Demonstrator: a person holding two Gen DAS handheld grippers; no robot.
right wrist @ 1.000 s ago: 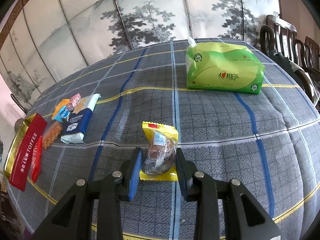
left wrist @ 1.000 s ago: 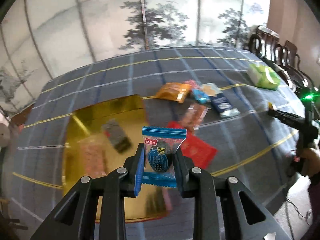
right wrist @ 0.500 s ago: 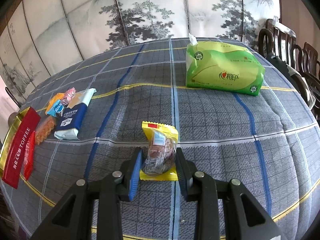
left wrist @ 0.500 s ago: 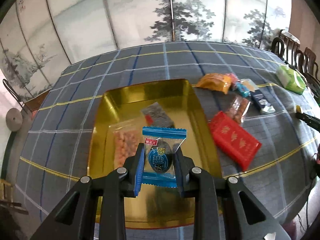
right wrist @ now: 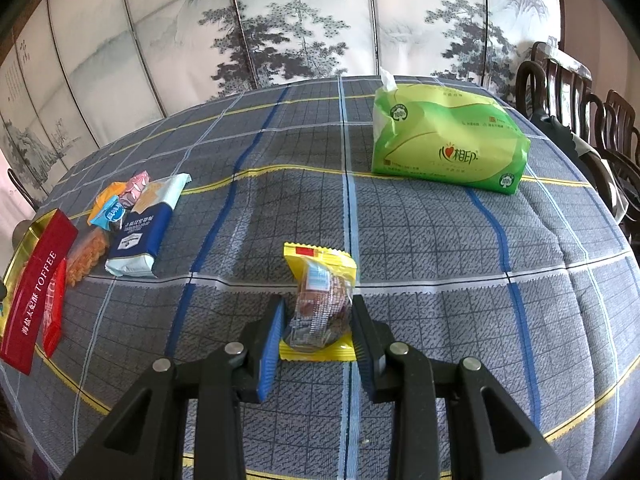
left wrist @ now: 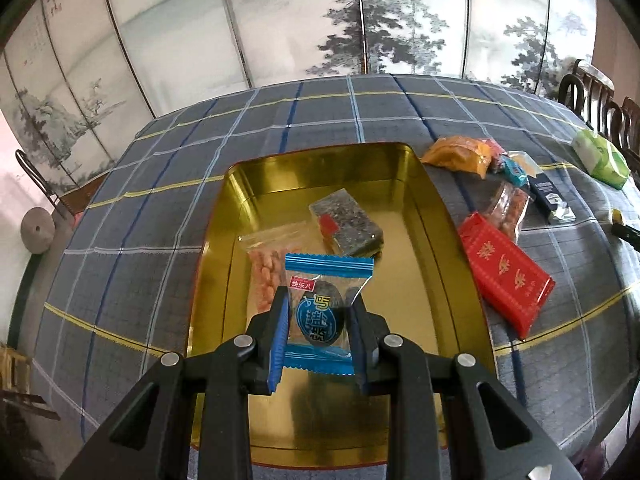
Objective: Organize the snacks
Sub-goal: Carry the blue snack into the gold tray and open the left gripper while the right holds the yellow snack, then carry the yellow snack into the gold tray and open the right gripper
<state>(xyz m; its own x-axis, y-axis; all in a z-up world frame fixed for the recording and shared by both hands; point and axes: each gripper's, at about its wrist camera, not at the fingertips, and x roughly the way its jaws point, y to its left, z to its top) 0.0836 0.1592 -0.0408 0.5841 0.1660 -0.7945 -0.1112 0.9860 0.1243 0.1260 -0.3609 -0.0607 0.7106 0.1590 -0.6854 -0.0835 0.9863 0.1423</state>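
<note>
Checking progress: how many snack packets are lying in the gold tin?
2. A clear bag of orange snacks at the left-middle, a dark packet beside it toward the far end of the gold tin. The tongs may hide more.

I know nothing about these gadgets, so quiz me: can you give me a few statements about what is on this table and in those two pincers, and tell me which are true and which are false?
1. The left gripper is clamped on a blue-edged clear candy wrapper. True.
2. The shiny gold rectangular tin tray is empty. False: it already holds a dark speckled snack bar in clear wrap and a clear bag of orange nuts.
3. The right gripper holds a yellow-edged clear packet with a brown snack. True.
4. The green plastic tissue pack lies inside the tray. False: it sits on the checked grey-blue tablecloth, far from the tray.
5. The flat red box with gold print lies on the cloth beside the tray. True.
</note>
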